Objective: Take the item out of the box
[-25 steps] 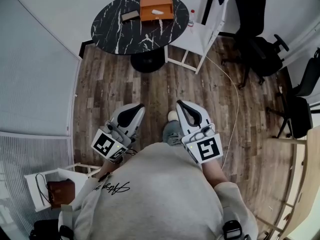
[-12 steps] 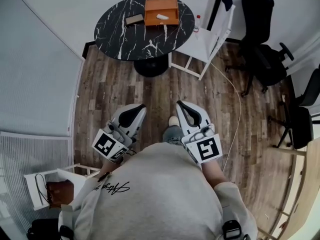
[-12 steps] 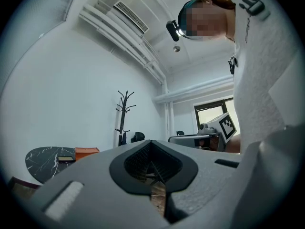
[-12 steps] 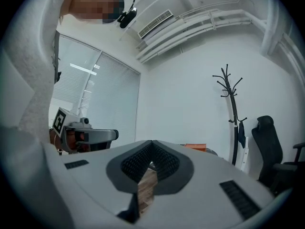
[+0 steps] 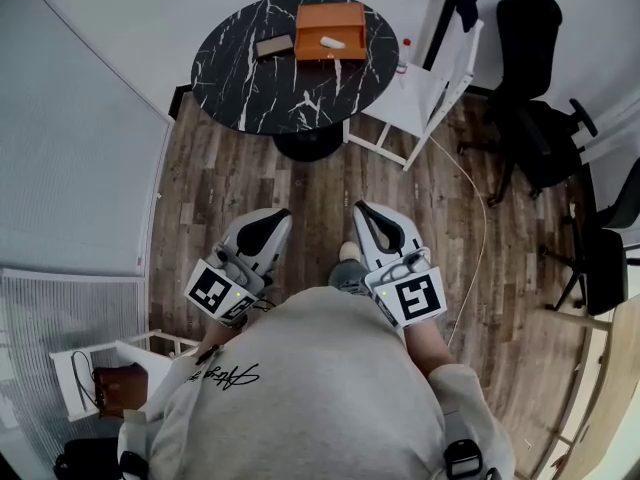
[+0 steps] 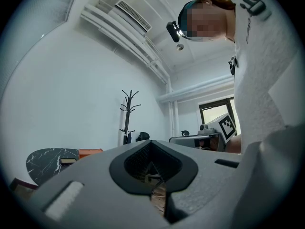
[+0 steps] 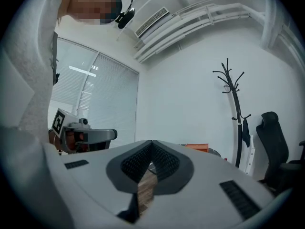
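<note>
An orange open box [image 5: 330, 30] sits on the far side of a round black marble table [image 5: 260, 88], with a small white item [image 5: 333, 42] lying inside it. Both grippers are held close to the person's chest, well short of the table. My left gripper [image 5: 275, 214] is shut and holds nothing. My right gripper [image 5: 362, 209] is shut and holds nothing too. In the left gripper view the closed left gripper [image 6: 151, 142] points toward the table [image 6: 47, 160] and box [image 6: 90, 151]. Past the closed right gripper [image 7: 152, 142] in the right gripper view, the box [image 7: 196, 147] shows as an orange edge.
A small brown book-like object [image 5: 274, 45] lies beside the box. A white chair [image 5: 425, 83] stands right of the table and black office chairs [image 5: 540, 108] further right. A cable [image 5: 480, 218] runs across the wood floor. A brown bag [image 5: 120, 388] rests on a white chair at lower left.
The table and box have slid slightly down and right in the head view. Both grippers stay shut in the same place before the chest.
</note>
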The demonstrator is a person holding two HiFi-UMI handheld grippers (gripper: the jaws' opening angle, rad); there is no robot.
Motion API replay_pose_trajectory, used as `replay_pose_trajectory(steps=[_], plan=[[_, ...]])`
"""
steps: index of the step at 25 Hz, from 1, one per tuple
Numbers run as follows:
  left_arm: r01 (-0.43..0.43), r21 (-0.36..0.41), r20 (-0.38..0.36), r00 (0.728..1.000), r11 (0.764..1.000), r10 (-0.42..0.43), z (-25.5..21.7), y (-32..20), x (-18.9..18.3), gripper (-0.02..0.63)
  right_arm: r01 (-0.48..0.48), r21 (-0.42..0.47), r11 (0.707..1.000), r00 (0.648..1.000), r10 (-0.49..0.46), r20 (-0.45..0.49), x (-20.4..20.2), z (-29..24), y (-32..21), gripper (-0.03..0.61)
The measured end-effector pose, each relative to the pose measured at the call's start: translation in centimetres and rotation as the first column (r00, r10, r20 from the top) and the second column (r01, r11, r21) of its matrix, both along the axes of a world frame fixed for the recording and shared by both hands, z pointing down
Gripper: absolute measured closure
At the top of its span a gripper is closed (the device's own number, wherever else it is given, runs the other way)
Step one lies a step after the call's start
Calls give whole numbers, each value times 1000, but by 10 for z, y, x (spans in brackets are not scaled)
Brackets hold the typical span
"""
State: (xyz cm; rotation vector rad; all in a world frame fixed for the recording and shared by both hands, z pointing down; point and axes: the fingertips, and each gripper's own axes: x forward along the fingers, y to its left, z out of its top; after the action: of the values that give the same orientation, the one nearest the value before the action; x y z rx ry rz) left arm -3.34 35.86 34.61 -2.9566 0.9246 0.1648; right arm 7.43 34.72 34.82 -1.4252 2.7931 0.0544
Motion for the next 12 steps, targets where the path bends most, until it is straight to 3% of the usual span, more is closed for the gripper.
replay_pose_trajectory(steps=[12], plan=[[18, -13, -2, 1000, 1000, -18, -2, -57, -2, 611, 7, -5, 1000, 1000, -7, -2, 0, -3, -59, 571]])
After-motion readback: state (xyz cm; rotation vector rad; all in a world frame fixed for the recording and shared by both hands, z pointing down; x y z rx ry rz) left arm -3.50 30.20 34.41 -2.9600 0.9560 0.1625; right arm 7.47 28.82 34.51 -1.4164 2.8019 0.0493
